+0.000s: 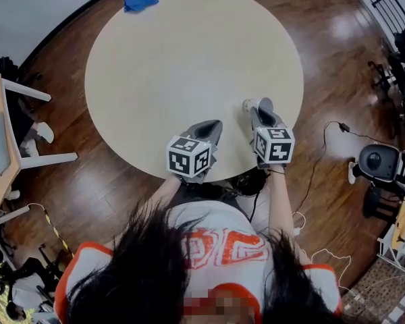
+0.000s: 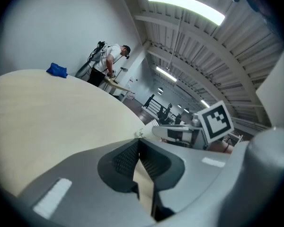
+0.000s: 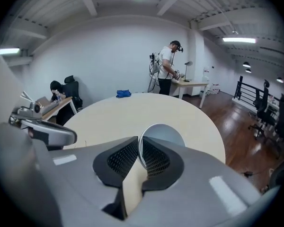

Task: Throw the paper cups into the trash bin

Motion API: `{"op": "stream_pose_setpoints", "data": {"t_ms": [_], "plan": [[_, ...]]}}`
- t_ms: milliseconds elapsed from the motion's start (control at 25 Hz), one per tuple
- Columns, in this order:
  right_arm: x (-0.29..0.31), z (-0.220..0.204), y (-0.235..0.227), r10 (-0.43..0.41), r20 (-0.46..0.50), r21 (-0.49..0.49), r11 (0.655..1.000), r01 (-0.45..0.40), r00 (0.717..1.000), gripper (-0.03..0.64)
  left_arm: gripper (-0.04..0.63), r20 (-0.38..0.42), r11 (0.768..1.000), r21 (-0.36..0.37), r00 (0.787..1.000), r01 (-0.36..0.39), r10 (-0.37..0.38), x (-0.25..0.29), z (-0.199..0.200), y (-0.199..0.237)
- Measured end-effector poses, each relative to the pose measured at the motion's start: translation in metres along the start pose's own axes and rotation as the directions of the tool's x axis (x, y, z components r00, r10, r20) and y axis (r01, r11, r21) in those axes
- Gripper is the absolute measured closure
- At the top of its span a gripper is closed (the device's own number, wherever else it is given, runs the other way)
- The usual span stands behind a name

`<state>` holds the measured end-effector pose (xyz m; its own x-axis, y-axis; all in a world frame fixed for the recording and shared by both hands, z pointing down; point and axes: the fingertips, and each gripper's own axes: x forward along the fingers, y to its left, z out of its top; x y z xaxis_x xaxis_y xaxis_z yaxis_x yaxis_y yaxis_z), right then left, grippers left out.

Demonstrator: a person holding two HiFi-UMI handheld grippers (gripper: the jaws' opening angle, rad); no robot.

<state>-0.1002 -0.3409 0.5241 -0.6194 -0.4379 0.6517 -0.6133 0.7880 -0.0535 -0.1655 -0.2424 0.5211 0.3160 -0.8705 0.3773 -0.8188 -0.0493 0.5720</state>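
My right gripper is shut on the rim of a white paper cup near the right edge of the round table. In the right gripper view the cup pokes out past the gripper, its thin wall pinched between the ribbed pads. My left gripper hovers over the table's near edge, beside the right one. Its jaws meet at the tips with nothing between them. The right gripper's marker cube shows in the left gripper view. I see no trash bin for certain.
A blue cloth lies at the table's far edge. A person stands at a desk beyond the table. Desks and chairs stand left; a dark round device and cables lie on the wooden floor at right.
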Motion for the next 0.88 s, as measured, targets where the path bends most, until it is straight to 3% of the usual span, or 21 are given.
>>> {"op": "stream_pose_setpoints", "data": {"t_ms": [360,560,880], "plan": [[-0.073,-0.05,0.026,0.021,0.076,0.155,0.987,-0.033,0.997,0.584,0.595,0.075,1.0,-0.007,0.997,-0.015,0.016,-0.027,0.003,-0.026],[-0.102,-0.072,0.045,0.042,0.101,0.166,0.984,-0.059,0.994,0.584,0.595,0.077,1.0,0.007,0.997,0.008,-0.008,-0.045,-0.015,-0.055],[-0.144,-0.108,0.07,0.094,0.123,0.174,0.978,-0.115,0.988,0.584,0.595,0.068,0.999,0.028,0.998,-0.018,0.016,-0.076,-0.059,-0.093]]}}
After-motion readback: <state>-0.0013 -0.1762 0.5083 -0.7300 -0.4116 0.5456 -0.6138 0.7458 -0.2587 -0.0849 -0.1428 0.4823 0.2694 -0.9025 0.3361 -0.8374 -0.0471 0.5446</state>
